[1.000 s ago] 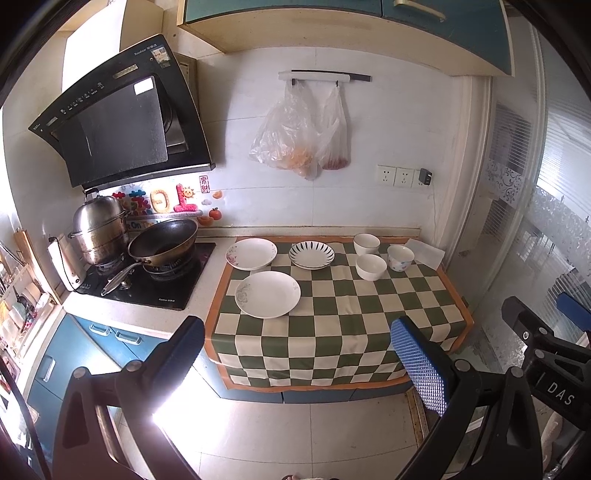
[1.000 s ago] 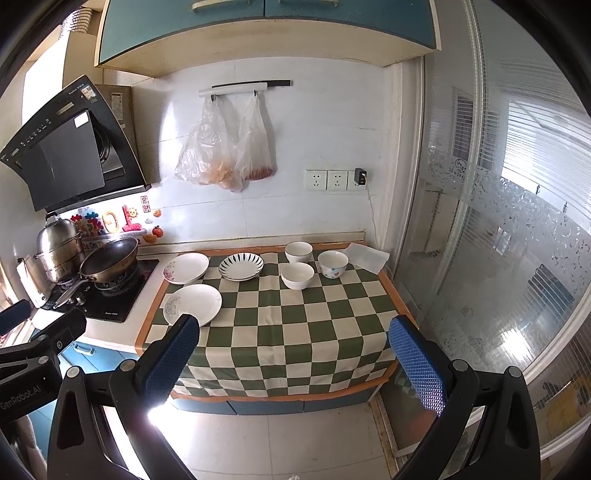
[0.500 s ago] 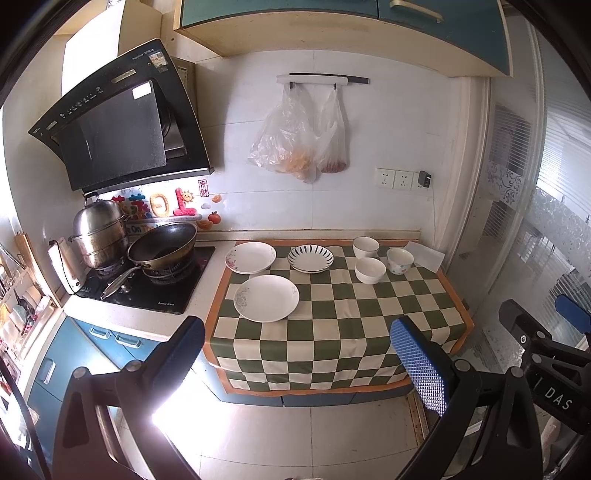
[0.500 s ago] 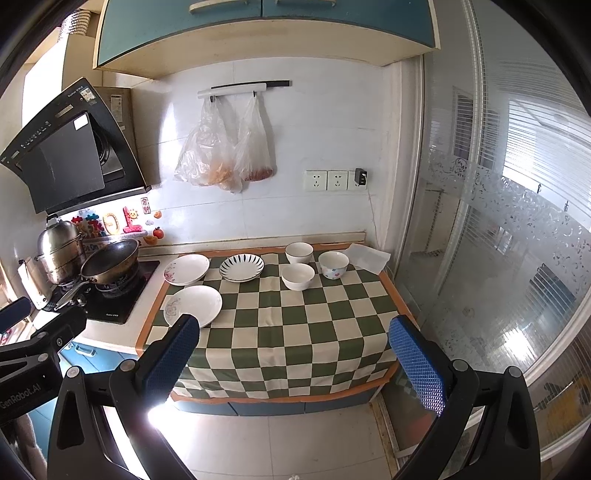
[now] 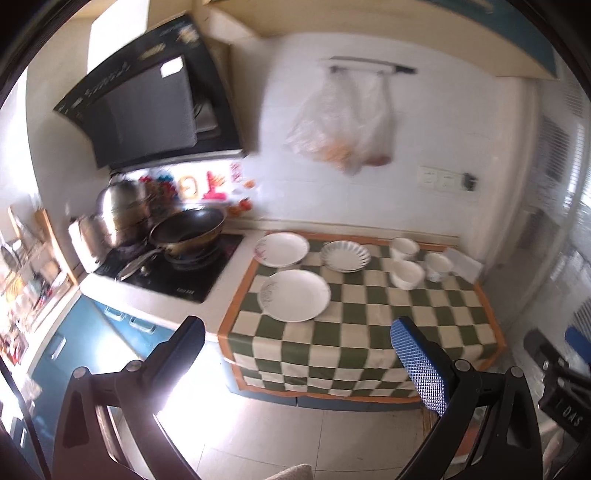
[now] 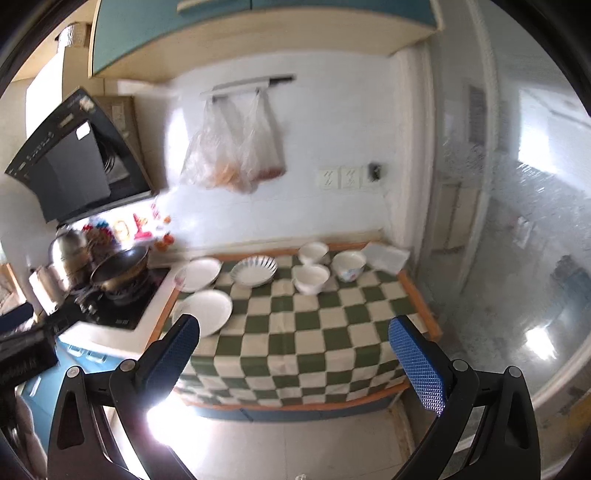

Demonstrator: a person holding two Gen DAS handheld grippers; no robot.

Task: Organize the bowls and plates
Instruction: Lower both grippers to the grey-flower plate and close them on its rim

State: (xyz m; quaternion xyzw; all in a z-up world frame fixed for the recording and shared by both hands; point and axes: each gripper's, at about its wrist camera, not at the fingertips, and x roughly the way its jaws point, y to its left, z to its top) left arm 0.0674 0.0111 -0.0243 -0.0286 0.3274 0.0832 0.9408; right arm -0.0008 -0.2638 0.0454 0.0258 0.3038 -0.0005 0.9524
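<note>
Hovering well short of the bench (image 5: pixel 258 354), the left claw (image 5: pixel 299 354) and right claw (image 6: pixel 295 350) both gaped wide and empty, while three plates (image 5: pixel 294 294) and three bowls (image 6: pixel 312 277) sat on its checked cloth (image 6: pixel 314 339).

We see desk (image 5: pixel 369 332) under checked cloth (image 5: pixel 406 306): three plates (image 5: pixel 294 294) left, three bowls (image 5: pixel 407 274) right.

- Setting: home kitchen;
- range hood (image 5: pixel 155 107) above hob (image 5: pixel 173 267) with wok (image 5: pixel 188 234) and steel pot (image 5: pixel 118 210);
- blue cabinets (image 6: pixel 266 33); checked-cloth counter (image 5: pixel 369 325) bearing plates (image 5: pixel 295 295) and bowls (image 5: pixel 406 274)
</note>
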